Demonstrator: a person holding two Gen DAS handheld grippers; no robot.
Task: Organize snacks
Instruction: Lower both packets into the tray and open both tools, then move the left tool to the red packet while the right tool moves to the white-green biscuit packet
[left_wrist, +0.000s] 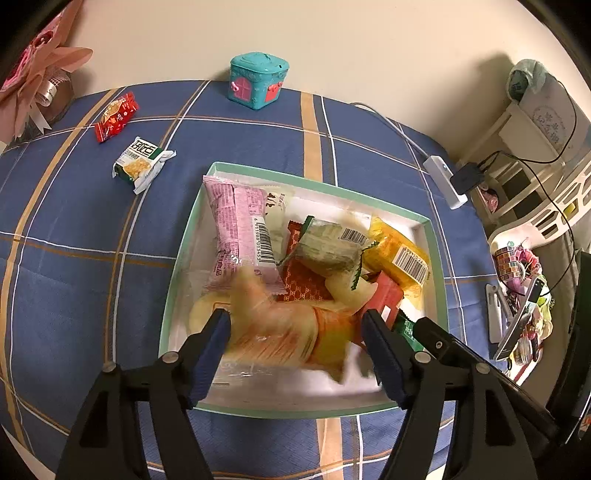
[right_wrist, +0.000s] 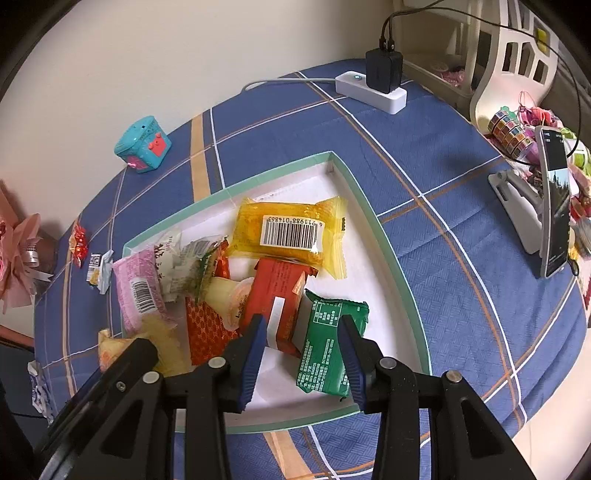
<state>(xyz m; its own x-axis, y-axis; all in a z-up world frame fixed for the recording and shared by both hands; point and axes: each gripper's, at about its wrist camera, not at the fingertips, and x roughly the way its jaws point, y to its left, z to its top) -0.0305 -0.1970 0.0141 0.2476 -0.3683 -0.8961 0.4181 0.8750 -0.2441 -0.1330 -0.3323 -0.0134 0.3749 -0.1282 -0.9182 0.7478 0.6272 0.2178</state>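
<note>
The left gripper (left_wrist: 295, 317) stands fairly wide, and a blur-smeared orange packet (left_wrist: 280, 332) sits loose between its sharp fingers, above the 6 o'clock end of the white tray (left_wrist: 317, 186). The right gripper (right_wrist: 301, 325) stands narrow and clamps nothing, hovering over a green packet (right_wrist: 325, 343) and a red packet (right_wrist: 280, 291) that lie in the tray. A yellow packet (right_wrist: 291, 229) lies at 12 o'clock from them. On the blue tablecloth (left_wrist: 74, 221), at the tray's 10 o'clock, lie a green-and-white snack (left_wrist: 142, 162) and a red snack (left_wrist: 116, 116).
</note>
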